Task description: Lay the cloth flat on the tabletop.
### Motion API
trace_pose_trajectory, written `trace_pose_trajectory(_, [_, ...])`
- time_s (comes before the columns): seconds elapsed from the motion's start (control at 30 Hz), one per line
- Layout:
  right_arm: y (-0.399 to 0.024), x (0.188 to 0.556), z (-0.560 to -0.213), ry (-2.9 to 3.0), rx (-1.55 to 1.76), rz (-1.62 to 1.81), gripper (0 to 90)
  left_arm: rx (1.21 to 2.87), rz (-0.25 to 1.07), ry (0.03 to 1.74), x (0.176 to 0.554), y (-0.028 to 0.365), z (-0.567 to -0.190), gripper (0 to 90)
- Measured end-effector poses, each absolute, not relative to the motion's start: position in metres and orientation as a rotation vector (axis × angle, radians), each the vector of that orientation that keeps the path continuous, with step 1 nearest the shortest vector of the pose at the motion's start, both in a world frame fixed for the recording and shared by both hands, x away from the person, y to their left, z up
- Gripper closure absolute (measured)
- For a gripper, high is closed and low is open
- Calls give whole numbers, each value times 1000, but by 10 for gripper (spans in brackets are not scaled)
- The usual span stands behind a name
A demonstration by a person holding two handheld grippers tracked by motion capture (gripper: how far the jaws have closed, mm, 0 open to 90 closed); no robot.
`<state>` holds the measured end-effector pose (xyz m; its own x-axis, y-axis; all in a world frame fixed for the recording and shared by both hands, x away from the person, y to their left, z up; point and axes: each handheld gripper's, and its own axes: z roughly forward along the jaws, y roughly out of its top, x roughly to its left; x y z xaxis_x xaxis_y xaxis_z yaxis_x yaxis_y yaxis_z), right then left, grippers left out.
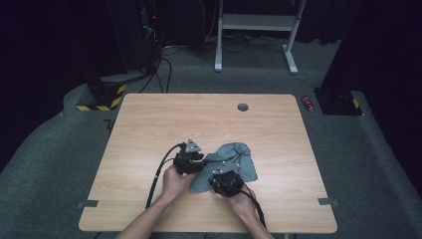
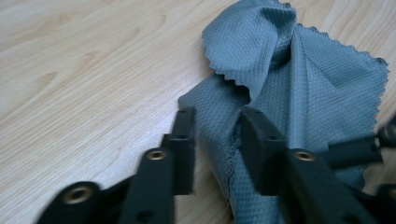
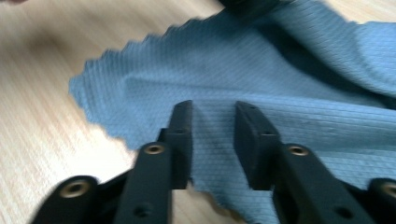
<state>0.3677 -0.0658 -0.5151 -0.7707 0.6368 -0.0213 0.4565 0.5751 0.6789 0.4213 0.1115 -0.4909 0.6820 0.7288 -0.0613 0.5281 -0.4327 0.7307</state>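
A grey-blue cloth (image 1: 234, 157) with zigzag edges lies rumpled on the wooden table (image 1: 199, 114), near its front middle. My left gripper (image 1: 199, 163) is at the cloth's left edge. In the left gripper view the jaws (image 2: 218, 116) stand apart with a raised fold of the cloth (image 2: 303, 70) between them, and the pads do not press on it. My right gripper (image 1: 219, 174) is at the cloth's near edge. In the right gripper view its jaws (image 3: 214, 109) stand apart just above the flat cloth (image 3: 233, 70), near a corner.
A round cable hole (image 1: 243, 107) sits near the table's far edge. Tape strips (image 1: 87, 203) (image 1: 328, 201) mark the front corners. On the floor beyond are a white frame (image 1: 254, 22), a yellow-and-black striped base (image 1: 102, 102) and a red can (image 1: 308, 103).
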Motion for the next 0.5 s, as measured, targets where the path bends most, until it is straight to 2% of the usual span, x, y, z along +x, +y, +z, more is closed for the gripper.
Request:
trace_pose_trajectory(0.1, [-66,364,-514,2547,869,959,875,2138,322,965,427,111,-489,839])
trace_pose_trajectory(0.13, [-66,363,-514,2546,853,951,890,2131,310,970,428,112,-487,862])
trace_pose_trajectory(0.5, [-80,341,-513,2575,795,950,900,2068,284,962,443,129,-458,884])
